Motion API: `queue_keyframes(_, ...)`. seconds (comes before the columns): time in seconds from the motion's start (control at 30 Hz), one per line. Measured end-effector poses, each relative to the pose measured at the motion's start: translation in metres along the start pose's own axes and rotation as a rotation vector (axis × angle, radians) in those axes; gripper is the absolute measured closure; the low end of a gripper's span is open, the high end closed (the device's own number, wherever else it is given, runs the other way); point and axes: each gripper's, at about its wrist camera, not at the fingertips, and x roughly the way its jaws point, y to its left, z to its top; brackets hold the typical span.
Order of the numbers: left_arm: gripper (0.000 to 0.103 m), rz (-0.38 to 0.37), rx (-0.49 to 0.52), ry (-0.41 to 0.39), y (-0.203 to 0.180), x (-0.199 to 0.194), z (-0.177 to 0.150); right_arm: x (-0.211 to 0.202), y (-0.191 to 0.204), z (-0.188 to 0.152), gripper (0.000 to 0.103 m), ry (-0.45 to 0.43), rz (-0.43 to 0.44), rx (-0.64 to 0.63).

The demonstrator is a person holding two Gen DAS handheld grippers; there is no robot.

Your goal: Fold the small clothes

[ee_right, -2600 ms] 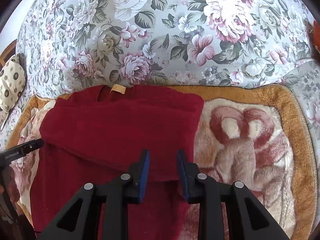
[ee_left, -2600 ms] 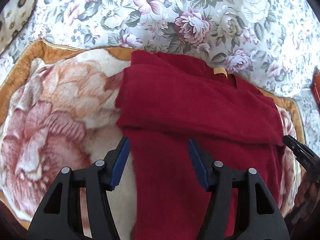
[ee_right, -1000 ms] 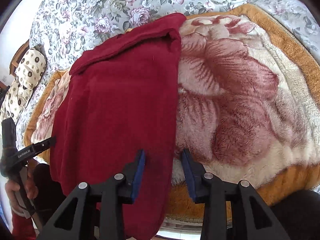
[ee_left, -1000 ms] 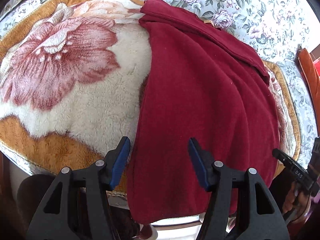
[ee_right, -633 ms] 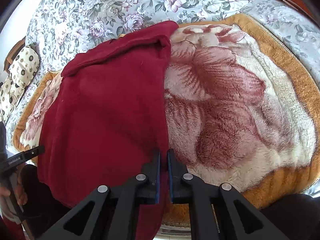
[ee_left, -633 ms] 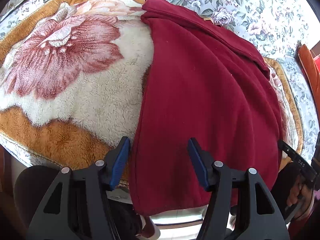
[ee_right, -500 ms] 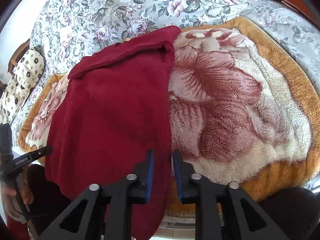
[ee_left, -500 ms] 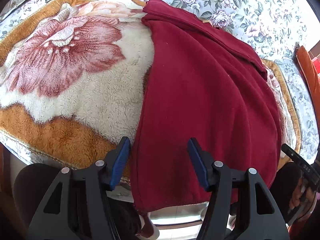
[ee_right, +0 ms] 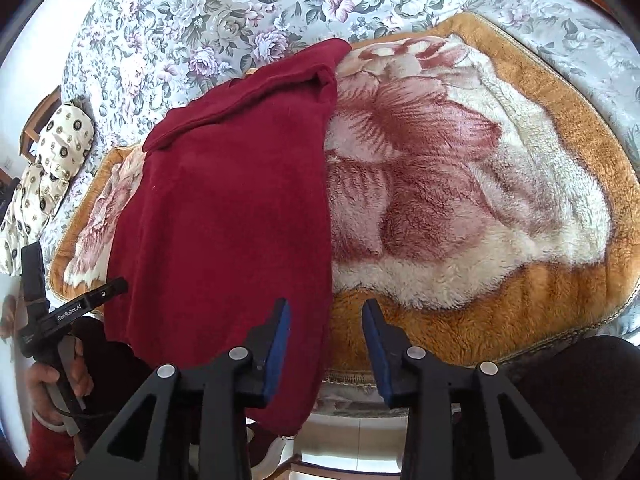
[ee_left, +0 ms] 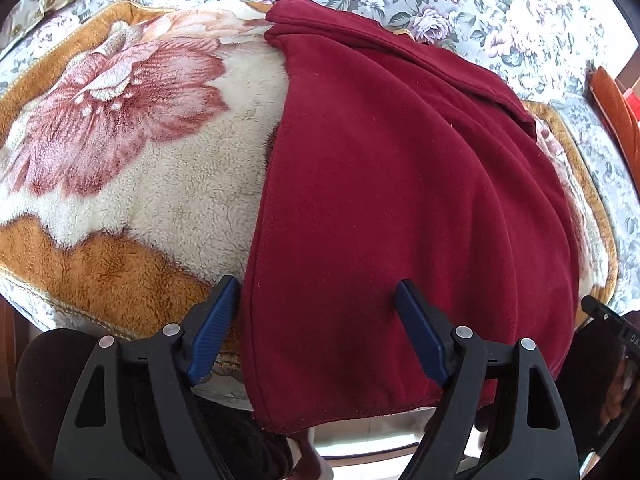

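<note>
Left wrist view: I see the left gripper (ee_left: 316,312) with its fingers (ee_left: 214,322) spread wide and opening further. The near left edge of the red garment (ee_left: 400,200) lies between them, but neither blue pad presses on it; the left pad sits just beside the cloth edge, the right pad stands over the fabric. I record nothing held. The garment lies lengthwise on the plush floral blanket (ee_left: 120,120), its far end folded over in a band, its near hem hanging past the blanket's front edge. Flowered bedding (ee_left: 480,0) shows beyond. At the lower right edge I note part of the right gripper (ee_left: 612,320); its fingers are not readable from here.

Right wrist view: the right gripper (ee_right: 326,328) has its fingers (ee_right: 276,344) moderately apart and opening. The garment's right edge (ee_right: 240,220) runs down between them, nearer the left pad; I see no pinch on it. A hand (ee_right: 52,384) at the lower left holds the left gripper (ee_right: 72,308) beside the garment's other edge. A spotted cushion (ee_right: 52,160) lies at far left.
</note>
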Motion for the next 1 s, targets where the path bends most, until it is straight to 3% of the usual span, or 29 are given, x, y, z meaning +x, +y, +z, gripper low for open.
queue_keyframes(0.27, 0.022, -0.033, -0.03, 0.037, 0.008, -0.004, -0.01, -0.006, 0.002, -0.007, 0.065, 0.025, 0.055, -0.009)
queue_keyframes(0.43, 0.021, -0.05, -0.048, 0.04, 0.011, -0.005, -0.011, 0.007, 0.006, -0.015, 0.063, 0.106, 0.069, -0.051)
queue_keyframes(0.63, 0.016, -0.046, -0.008, 0.064, 0.005, -0.007, -0.017, 0.019, 0.006, -0.028, 0.062, 0.163, 0.156, -0.015)
queue_keyframes(0.77, 0.016, -0.073, -0.045, 0.071, 0.013, -0.009, -0.02, 0.029, 0.013, -0.037, 0.062, 0.183, 0.196, -0.021)
queue_keyframes(0.93, 0.016, -0.036, -0.06, 0.055, 0.01, -0.009, -0.028, 0.05, 0.015, -0.039, 0.061, 0.233, 0.227, -0.013)
queue_keyframes(0.97, 0.017, -0.022, -0.042, 0.052, 0.007, -0.008, -0.028, 0.054, 0.018, -0.04, 0.064, 0.233, 0.238, -0.018)
queue_keyframes(1.0, 0.019, -0.015, -0.026, 0.049, 0.005, -0.009, -0.028, 0.058, 0.019, -0.042, 0.079, 0.235, 0.249, -0.024)
